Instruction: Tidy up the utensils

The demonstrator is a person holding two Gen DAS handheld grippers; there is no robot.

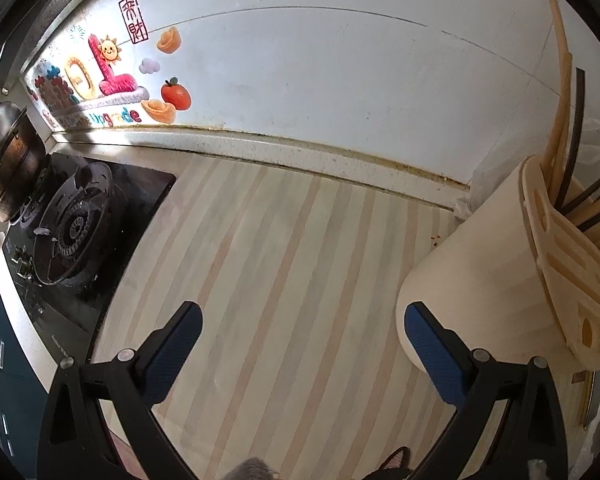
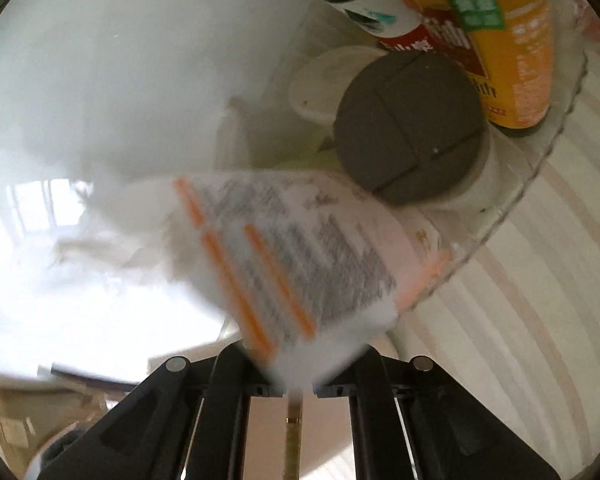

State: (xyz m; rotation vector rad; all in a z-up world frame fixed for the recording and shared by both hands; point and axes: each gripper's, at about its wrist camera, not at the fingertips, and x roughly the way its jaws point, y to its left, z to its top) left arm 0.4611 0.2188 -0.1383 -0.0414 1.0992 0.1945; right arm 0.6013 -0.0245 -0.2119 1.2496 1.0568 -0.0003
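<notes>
In the left wrist view my left gripper is open and empty above the striped counter. Its right finger is close beside a cream utensil holder with a slotted lid. Several chopsticks, pale and dark, stick up out of it. In the right wrist view my right gripper is shut on a white packet with orange stripes and blurred grey print. The packet hides the fingertips. It is held in front of a clear glass tray.
A black gas stove with a steel pot lies left of the counter. The white tiled wall carries a colourful sticker. The tray holds a grey-lidded jar, a yellow bottle, a red-labelled bottle and a white bowl.
</notes>
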